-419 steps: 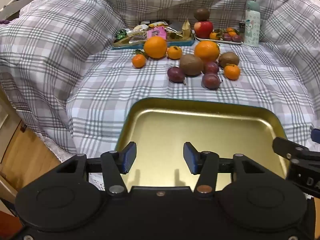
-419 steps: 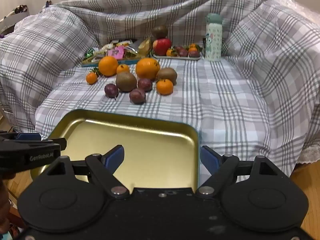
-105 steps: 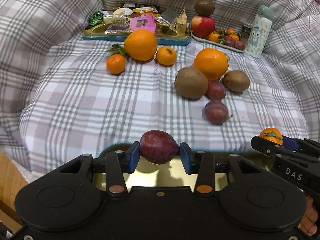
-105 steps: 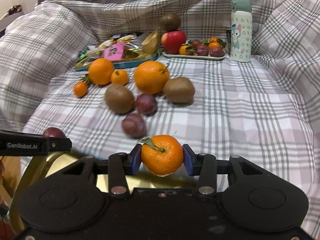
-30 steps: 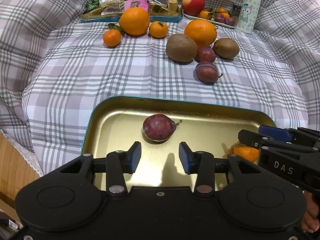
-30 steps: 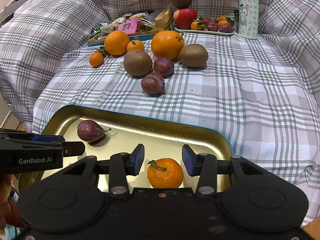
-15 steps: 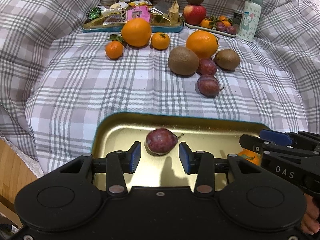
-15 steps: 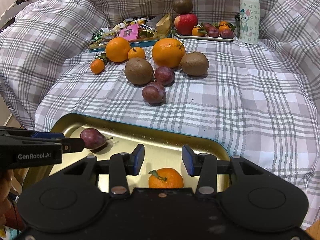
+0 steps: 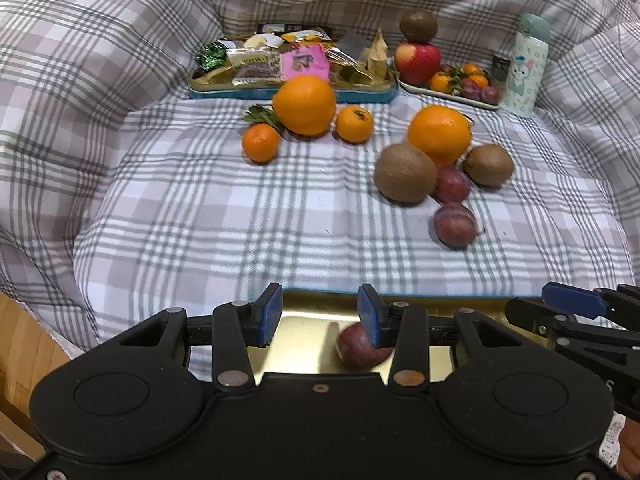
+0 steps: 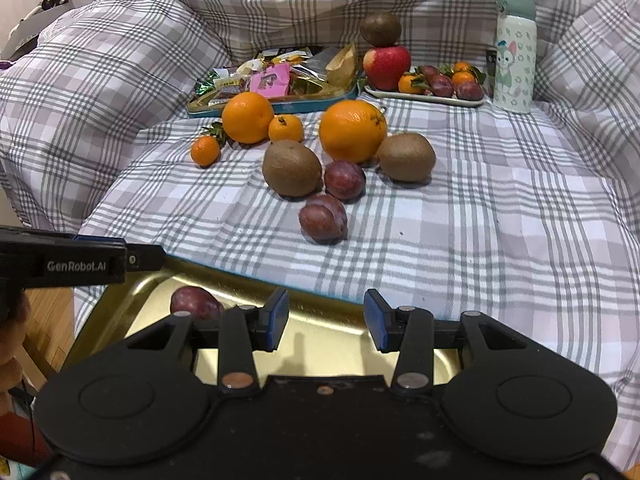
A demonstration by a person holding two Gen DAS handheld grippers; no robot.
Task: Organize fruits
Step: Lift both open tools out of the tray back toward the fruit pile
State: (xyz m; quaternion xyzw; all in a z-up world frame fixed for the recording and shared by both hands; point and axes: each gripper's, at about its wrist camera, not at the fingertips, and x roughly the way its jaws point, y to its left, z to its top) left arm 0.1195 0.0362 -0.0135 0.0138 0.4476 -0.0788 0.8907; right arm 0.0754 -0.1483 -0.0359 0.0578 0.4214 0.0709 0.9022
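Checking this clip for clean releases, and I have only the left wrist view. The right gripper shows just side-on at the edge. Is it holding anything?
Observer: No. In the right wrist view the right gripper has its jaws apart over the gold tray, with nothing between them.
Operator: And the plum half hidden behind my own finger?
Observer: From that side the plum lies in the tray's left part, apart from the left gripper, whose tip is by the tray's far rim.
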